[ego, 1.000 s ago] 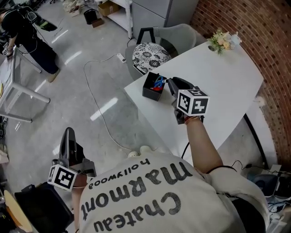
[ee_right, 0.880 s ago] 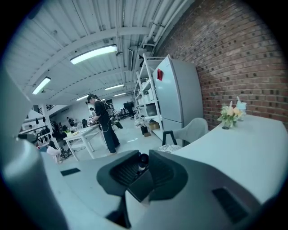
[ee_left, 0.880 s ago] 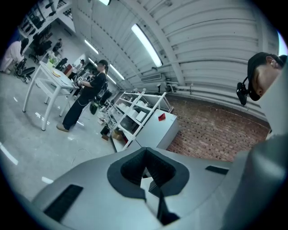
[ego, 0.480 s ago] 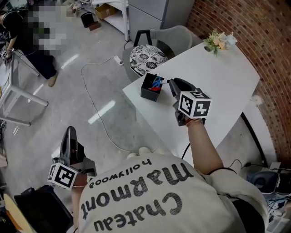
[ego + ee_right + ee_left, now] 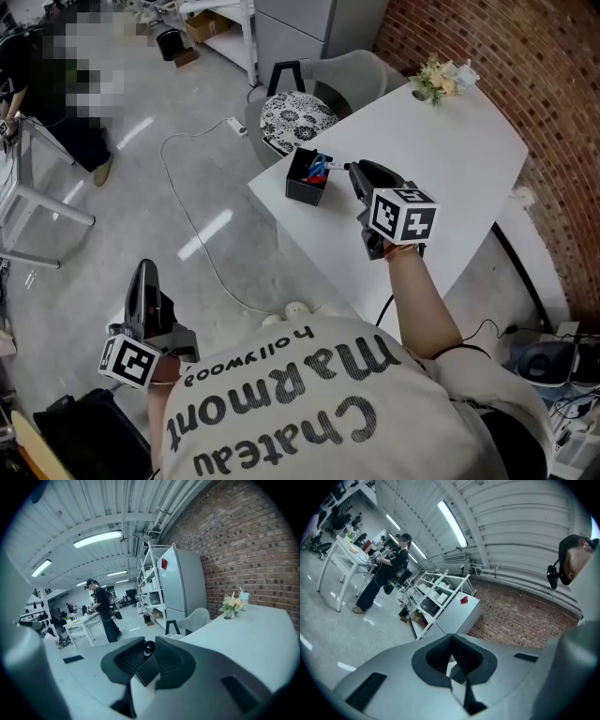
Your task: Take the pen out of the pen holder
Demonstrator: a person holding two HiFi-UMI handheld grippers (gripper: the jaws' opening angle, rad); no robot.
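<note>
A black square pen holder [image 5: 302, 187] stands near the corner of the white table [image 5: 459, 159], with blue and red pens inside. My right gripper [image 5: 352, 170] hovers just right of it, a little above its rim. In the right gripper view the jaws [image 5: 146, 649] are closed on the round dark end of a pen [image 5: 149, 646], and the holder [image 5: 148, 671] shows below between them. My left gripper [image 5: 142, 281] hangs low at the person's left side over the floor. Its jaws [image 5: 451, 641] meet at the tips with nothing in them.
A chair with a patterned cushion [image 5: 295, 117] stands just beyond the table corner. A small flower pot [image 5: 437, 81] sits at the table's far edge. A white cable [image 5: 187, 211] lies on the floor. A brick wall [image 5: 525, 56] runs along the right. A person stands far off [image 5: 101, 609].
My right gripper has drawn slightly up and away from the holder with the pen in its jaws. The left gripper has stayed where it was.
</note>
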